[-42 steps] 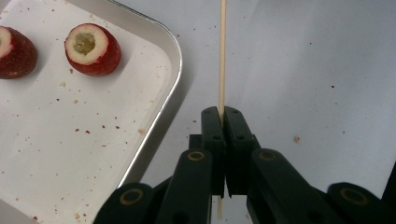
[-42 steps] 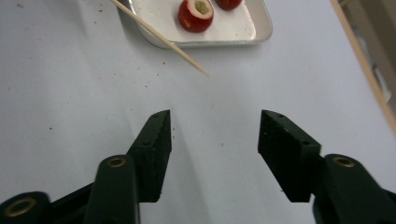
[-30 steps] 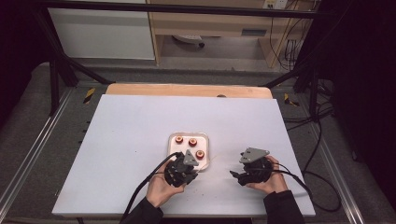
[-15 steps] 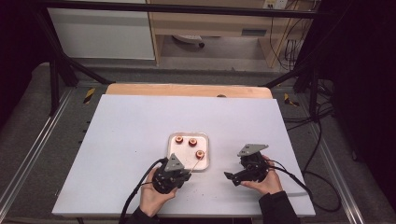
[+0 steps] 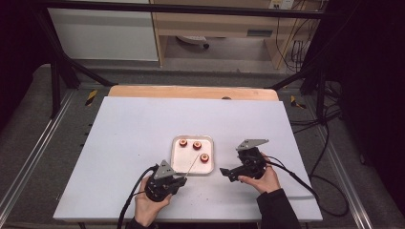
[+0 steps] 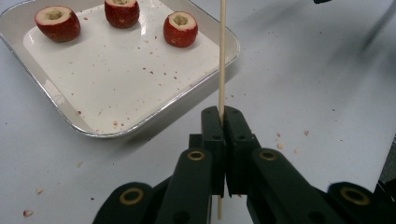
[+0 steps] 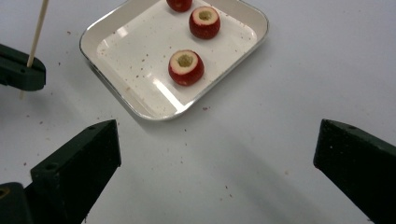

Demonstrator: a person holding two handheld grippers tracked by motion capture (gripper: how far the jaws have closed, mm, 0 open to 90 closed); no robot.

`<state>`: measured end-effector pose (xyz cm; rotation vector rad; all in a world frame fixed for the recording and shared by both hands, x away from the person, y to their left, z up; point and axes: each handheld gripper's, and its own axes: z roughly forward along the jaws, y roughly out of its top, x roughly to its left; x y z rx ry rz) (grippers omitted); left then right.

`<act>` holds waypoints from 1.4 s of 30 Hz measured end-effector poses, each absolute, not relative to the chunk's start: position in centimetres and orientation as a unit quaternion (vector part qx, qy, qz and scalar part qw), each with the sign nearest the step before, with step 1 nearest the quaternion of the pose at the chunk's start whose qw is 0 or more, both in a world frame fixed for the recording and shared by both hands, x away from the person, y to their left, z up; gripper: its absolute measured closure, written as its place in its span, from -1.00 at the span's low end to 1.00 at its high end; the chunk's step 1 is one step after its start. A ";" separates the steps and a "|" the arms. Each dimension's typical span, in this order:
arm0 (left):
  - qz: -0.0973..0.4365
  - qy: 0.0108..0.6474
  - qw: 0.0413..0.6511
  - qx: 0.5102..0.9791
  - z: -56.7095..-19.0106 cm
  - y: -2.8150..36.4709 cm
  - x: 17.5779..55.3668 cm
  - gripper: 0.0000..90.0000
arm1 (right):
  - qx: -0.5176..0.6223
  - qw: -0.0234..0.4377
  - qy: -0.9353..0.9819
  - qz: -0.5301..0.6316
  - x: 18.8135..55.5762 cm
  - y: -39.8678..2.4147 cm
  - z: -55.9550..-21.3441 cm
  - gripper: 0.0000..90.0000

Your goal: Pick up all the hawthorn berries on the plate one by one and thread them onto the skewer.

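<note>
Left gripper view — skewer (image 6: 222, 56) clamped upright in left claw (image 6: 223, 122).

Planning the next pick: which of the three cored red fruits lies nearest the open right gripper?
The fruit nearest the tray's near-right corner; the other two lie farther back.

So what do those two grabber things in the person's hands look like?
Both are black. The left gripper and the right gripper each carry a grey three-cornered plate on top and trail a black cable toward the table's near edge. Up close, the left gripper's arms have brass-coloured rings at the joints, and the right gripper's fingertips are chunky black wedges. A dark sleeve covers the right forearm.
</note>
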<state>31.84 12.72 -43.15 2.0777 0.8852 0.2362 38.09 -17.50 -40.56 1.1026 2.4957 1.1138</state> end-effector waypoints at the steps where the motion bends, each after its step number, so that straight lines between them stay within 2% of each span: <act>1: 0.096 0.354 0.421 0.830 -43.2 12.8 31.8 0.96 | 0.374 0.095 0.842 0.377 38.2 -17.2 -40.4 -0.97; 9: 0.094 0.360 0.423 0.826 -43.3 13.4 31.7 0.96 | 0.375 0.088 0.848 0.364 39.6 -14.7 -39.3 -0.96; 23: 0.099 0.363 0.417 0.828 -43.4 14.0 31.7 0.96 | 0.370 0.051 0.879 0.295 42.9 -10.3 -39.2 -0.68; 25: 0.100 0.364 0.417 0.827 -43.5 14.1 31.7 0.96 | 0.375 0.042 0.881 0.284 43.4 -9.7 -39.3 -0.62; 26: 0.100 0.365 0.417 0.827 -43.5 14.2 31.7 0.96 | 0.375 0.040 0.884 0.278 43.8 -9.3 -39.5 -0.52; 33: 0.099 0.368 0.417 0.825 -43.8 14.6 31.7 0.96 | 0.386 0.029 0.887 0.251 44.6 -8.3 -40.2 -0.31; 38: 0.097 0.369 0.416 0.826 -43.8 14.6 31.7 0.96 | 0.409 0.025 0.881 0.237 45.2 -7.7 -40.9 -0.05; 42: 0.098 0.368 0.414 0.827 -43.8 14.7 31.7 0.96 | 0.418 0.017 0.879 0.227 45.5 -7.7 -41.3 0.06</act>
